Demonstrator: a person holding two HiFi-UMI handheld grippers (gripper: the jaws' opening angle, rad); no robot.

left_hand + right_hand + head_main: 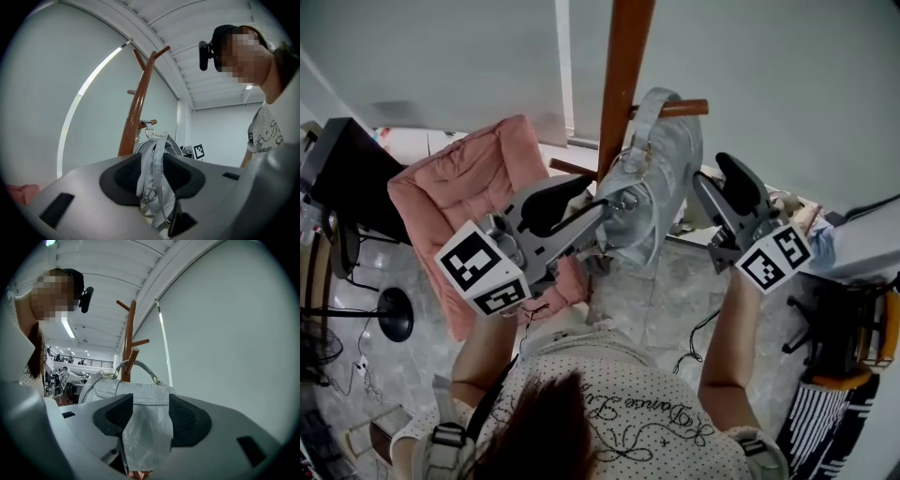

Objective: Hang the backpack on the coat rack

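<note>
A silver-grey backpack (661, 173) hangs against the brown wooden coat rack (623, 84), its top handle (140, 366) looped over a peg (680, 109). My left gripper (598, 208) comes in from the left and is shut on the backpack's shoulder strap (157, 178), which runs down between its black pads. My right gripper (705, 192) is at the bag's right side. In the right gripper view its pads pinch a fold of the bag's fabric (145, 427). Both grippers point level at the rack's pole (136, 117).
A pink armchair (478, 192) stands left of the rack, close behind my left gripper. A round black stand base (396, 314) sits on the floor further left. A black and orange chair (848, 337) and a cable (698, 337) lie to the right. A pale wall rises behind the rack.
</note>
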